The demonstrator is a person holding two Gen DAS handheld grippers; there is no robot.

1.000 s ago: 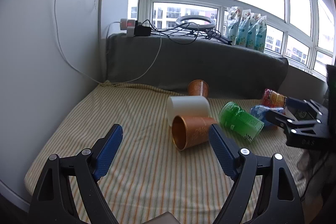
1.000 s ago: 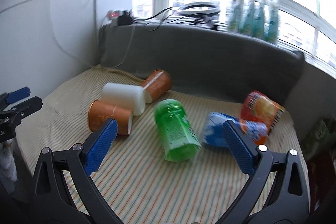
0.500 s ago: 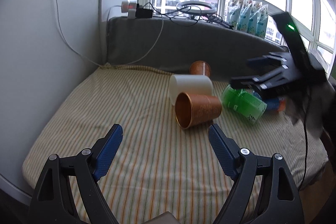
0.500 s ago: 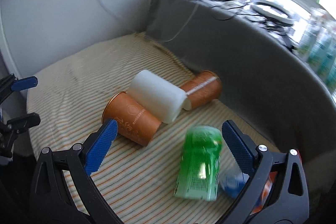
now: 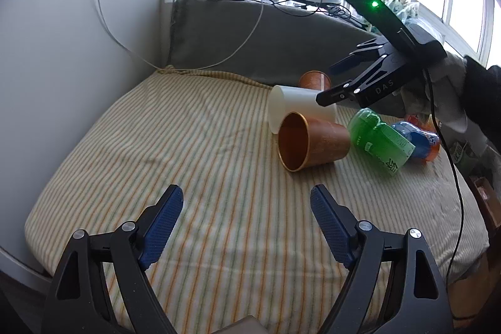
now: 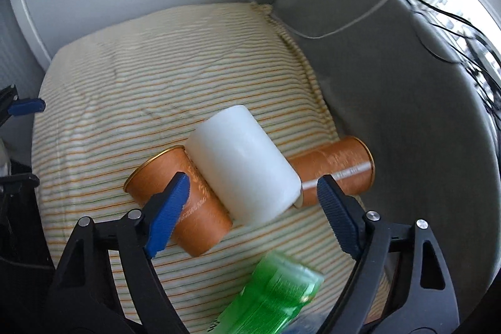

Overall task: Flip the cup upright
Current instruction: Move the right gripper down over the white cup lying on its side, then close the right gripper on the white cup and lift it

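Observation:
A white cup (image 6: 242, 165) lies on its side on the striped cushion (image 6: 156, 77), between two copper cups. The near copper cup (image 5: 311, 141) lies with its mouth toward my left gripper; it also shows in the right wrist view (image 6: 181, 202). The far copper cup (image 6: 338, 172) lies behind the white cup (image 5: 297, 102). My right gripper (image 6: 252, 204) is open and hovers just above the white cup, its fingers either side of it; it shows in the left wrist view (image 5: 332, 85). My left gripper (image 5: 247, 224) is open and empty, low over the cushion's front.
A green bottle (image 5: 380, 141) and a blue-orange bottle (image 5: 418, 140) lie on the cushion right of the cups. A grey backrest (image 5: 266, 43) runs behind, with a power strip and cables on top. A white wall (image 5: 62, 36) stands at the left.
My right gripper has swung left and down from over the green bottle to over the white cup. My left gripper has pulled back a little. The cups have not moved.

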